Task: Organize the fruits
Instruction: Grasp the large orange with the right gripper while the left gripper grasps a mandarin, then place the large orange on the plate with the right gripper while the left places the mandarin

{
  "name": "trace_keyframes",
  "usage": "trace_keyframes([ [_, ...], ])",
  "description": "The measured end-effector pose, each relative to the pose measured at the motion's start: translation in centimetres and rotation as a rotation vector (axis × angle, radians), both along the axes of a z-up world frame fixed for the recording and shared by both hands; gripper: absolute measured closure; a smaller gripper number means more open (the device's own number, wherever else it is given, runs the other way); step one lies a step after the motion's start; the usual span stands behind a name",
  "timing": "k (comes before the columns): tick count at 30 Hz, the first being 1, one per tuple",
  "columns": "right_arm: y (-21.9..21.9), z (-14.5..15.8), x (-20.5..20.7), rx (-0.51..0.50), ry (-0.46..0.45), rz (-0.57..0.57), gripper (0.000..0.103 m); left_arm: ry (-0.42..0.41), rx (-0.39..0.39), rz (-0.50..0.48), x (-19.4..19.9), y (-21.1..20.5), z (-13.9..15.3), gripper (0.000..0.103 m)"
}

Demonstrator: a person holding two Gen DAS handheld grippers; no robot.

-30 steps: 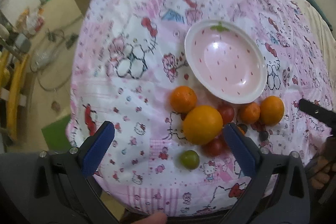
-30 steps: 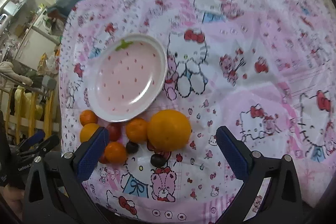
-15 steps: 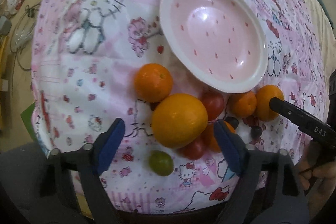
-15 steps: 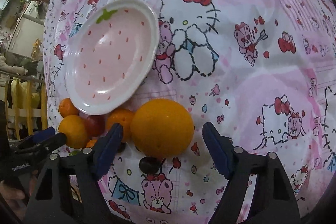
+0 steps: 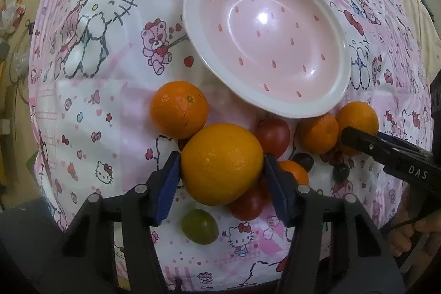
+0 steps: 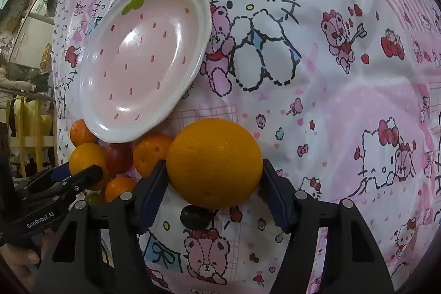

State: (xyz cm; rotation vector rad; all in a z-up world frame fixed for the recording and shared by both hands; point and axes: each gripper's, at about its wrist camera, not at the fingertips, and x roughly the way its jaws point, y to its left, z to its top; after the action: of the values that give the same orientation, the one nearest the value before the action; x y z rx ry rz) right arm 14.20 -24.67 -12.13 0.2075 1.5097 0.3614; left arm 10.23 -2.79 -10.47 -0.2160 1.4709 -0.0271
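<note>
**Two grabbers, one orange each**

A soft pink and white cloth with cartoon cats (image 5: pixel 91 26) covers the table. All the fruit lies on this cloth in a bunch, on the near side of the plate.

On the left of the bunch sits a round, deep orange fruit (image 5: pixel 179 109). Just beside it, and nearer, is a fat yellow-orange fruit (image 5: pixel 222 164). The left gripper (image 5: pixel 221 160) points down over it with the fruit between its two blue pads (image 5: pixel 171 175). The jaws have just been closing in, and now each pad touches a side of the fruit, so it is grasped. The fruit rests on the cloth. A small green round fruit (image 5: pixel 199 226) lies just below it.

Next come two shiny red tomatoes (image 5: pixel 273 138), one behind the fat fruit and one partly under it. Then there is a tiny orange (image 5: pixel 293 172), two dark grapes (image 5: pixel 303 160) and a small orange with a dimple (image 5: pixel 318 132).

The last orange on the right (image 6: pixel 215 161) sits between the blue pads of the right gripper (image 6: pixel 214 164). Its jaws have just been closing too, and the pads touch both sides of that orange. A dark grape lies under its near edge.

Behind the bunch is the shallow pink plate with a white rim and a strawberry pattern (image 5: pixel 289 110). Its inside is shiny and bare. The near rim hangs over the small oranges.
</note>
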Motion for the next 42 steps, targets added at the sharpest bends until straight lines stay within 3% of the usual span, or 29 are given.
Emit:
trace_keyframes([
  [6,0.0,0.2,-0.2,0.005,-0.02,0.007,0.039,-0.028,-0.014,-0.012,-0.6,0.2,0.6,0.052],
  [15,-0.4,2.3,-0.9,0.007,-0.098,0.003,0.04,-0.132,-0.049,-0.018,-2.2,1.6,4.2,0.052],
  [25,2.4,5.6,1.6,-0.003,-0.222,0.091,0.04,-0.156,-0.012,-0.015,1.6,3.7,7.4,0.052],
  [33,6.2,4.4,6.7,0.0,-0.236,0.154,0.04,-0.181,0.033,-0.008,6.2,4.8,7.7,0.052],
  [39,9.0,2.7,9.9,-0.026,-0.219,0.197,0.04,-0.126,-0.024,0.076,7.2,6.5,6.1,0.052],
  [42,9.8,1.7,10.9,-0.045,-0.207,0.21,0.04,-0.13,-0.004,0.077,7.2,6.6,6.1,0.052],
])
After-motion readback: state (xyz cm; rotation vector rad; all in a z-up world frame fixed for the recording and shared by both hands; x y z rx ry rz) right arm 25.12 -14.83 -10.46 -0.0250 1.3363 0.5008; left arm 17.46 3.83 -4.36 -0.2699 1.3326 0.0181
